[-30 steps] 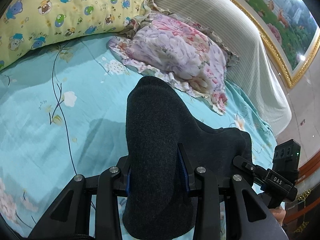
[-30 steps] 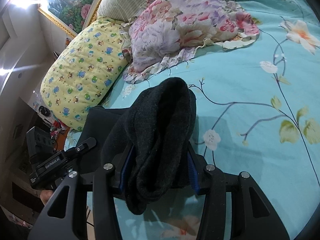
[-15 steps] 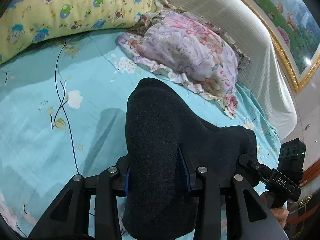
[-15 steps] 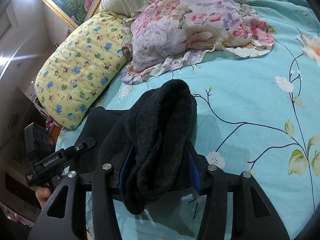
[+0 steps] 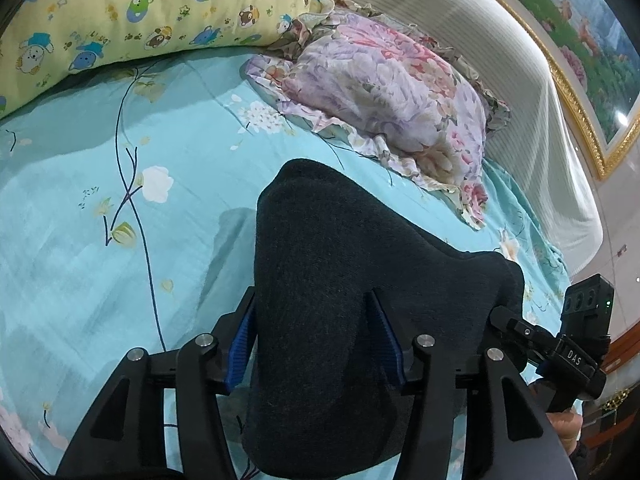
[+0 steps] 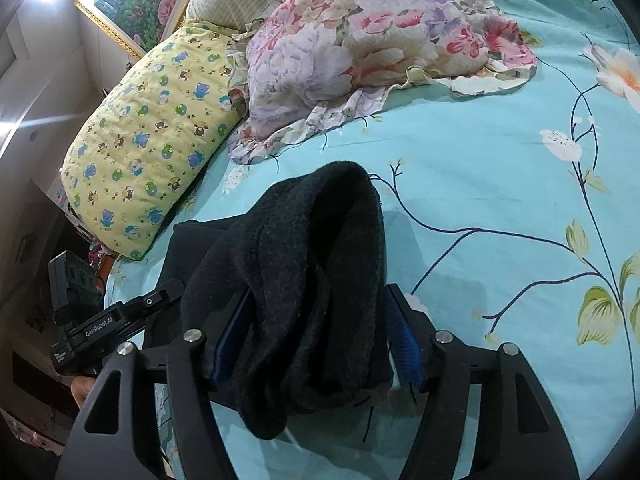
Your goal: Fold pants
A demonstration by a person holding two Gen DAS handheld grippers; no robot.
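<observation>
Between both jaws: pants (image 5: 332, 280) (bunched, lifted).

Dark charcoal pants (image 5: 320, 280), thick knit-like fabric, bunched and held up off the bed. In left view, smooth rounded hump rising forward between blue pads, spreading right in a flatter sheet, bottom edge hanging low. In right view (image 6: 316, 280), same cloth gathered into several thick layered folds, fuzzy texture, peak pointing forward, loose end drooping down, flat part stretching left. Not yet folded flat.
</observation>
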